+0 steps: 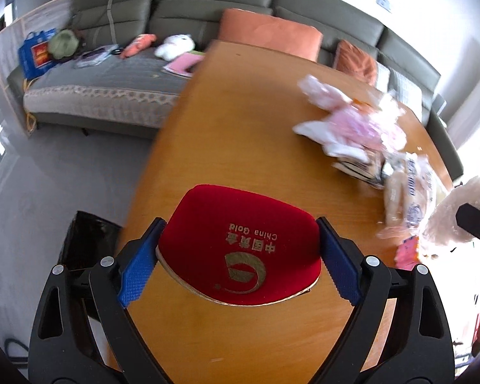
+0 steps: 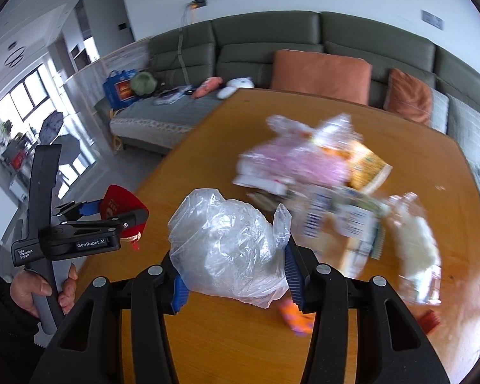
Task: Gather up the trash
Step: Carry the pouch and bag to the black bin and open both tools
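Left gripper (image 1: pixel 240 256) clamped on red velvet box (image 1: pixel 240 246), right gripper (image 2: pixel 236 275) clutching crumpled clear bag (image 2: pixel 227 246).

Each camera sits right behind its own gripper and looks forward and down along the two fingers, so the fingers fill the bottom of each view. The left camera looks over the left gripper (image 1: pixel 240 256) at the near left part of the wooden table (image 1: pixel 233 134), with the floor beside it. The right camera looks over the right gripper (image 2: pixel 236 275) from a bit further right (it also catches the left gripper from the side). Both face the green sofa (image 1: pixel 182 9) at the back. Both views share the table, the blurry pile of bags (image 1: pixel 361 128) and the sofa with its orange cushions (image 2: pixel 320 75).
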`<state>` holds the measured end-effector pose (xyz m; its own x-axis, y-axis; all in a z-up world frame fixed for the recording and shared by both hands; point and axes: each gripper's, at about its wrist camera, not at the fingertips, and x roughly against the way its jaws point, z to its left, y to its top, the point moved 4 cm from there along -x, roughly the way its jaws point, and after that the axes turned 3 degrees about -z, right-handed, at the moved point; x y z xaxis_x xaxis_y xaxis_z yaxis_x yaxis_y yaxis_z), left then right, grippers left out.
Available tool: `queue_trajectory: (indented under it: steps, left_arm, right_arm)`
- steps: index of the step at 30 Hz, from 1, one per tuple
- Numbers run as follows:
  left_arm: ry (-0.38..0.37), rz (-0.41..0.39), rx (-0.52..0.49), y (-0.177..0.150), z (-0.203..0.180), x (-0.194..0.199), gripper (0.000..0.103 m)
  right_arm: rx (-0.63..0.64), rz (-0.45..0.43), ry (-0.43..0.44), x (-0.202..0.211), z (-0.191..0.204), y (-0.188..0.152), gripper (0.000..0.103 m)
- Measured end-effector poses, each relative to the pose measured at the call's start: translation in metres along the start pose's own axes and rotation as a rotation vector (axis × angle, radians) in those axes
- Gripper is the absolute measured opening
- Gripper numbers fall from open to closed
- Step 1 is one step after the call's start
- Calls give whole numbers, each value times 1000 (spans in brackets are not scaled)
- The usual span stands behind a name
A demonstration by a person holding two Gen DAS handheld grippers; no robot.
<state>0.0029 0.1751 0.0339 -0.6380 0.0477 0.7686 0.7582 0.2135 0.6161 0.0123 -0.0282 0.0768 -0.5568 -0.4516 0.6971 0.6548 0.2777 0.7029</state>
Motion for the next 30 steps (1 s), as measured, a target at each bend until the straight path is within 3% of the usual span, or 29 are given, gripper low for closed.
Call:
queue_trajectory:
  steps: [8, 14, 21, 26, 29, 30]
  left_arm:
    - [87, -43, 114, -5, 105, 31, 89]
    - [192, -54, 249, -24, 196, 56, 89]
    - [323, -20, 384, -57, 296, 75, 89]
    - [380, 31, 451, -80, 346, 71, 89]
    - [396, 70, 493, -92, 368, 68, 90]
    - [397, 83, 513, -95, 376, 65, 91]
  right_arm:
    - [118, 24, 93, -37, 100, 22, 50]
    - [220, 65, 212, -75, 191, 37, 50]
    - [299, 159, 345, -130, 286, 40, 51]
    - [349, 237, 413, -173, 348, 40, 51]
    - [357, 279, 462, -197, 376, 41, 61]
    - [351, 292, 468, -205, 385, 42, 74]
